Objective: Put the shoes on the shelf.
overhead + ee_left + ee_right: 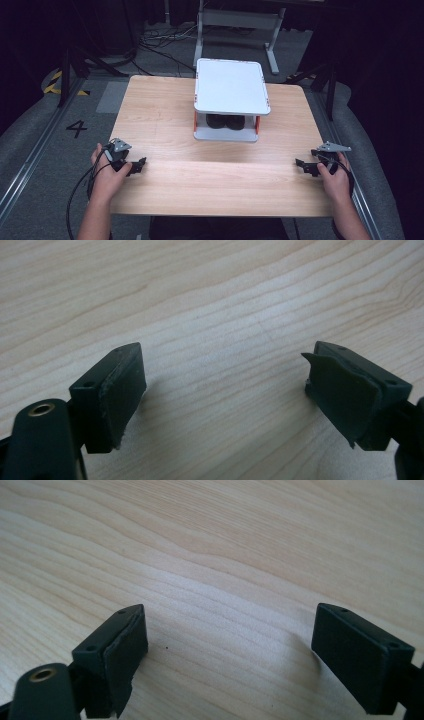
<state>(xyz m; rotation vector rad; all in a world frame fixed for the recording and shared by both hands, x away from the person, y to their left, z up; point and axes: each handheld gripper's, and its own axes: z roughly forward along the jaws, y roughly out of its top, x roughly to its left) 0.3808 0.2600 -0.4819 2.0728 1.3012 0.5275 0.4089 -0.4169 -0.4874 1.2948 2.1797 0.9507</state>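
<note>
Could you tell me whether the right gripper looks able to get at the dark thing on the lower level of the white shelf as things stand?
Probably yes. The right gripper is open, with bare table between it and the white shelf. The dark thing sits behind the open front, though the gap under the top board looks low.

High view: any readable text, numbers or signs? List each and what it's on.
"4": dark numeral on the grey floor, left of the light wooden table.
Yellow-and-black hazard stripes on the floor farther back at the left: a marking, no wording.
White two-tier shelf with red corner posts: no legible print.
Both gripper views: bare wood grain, no text.
</note>
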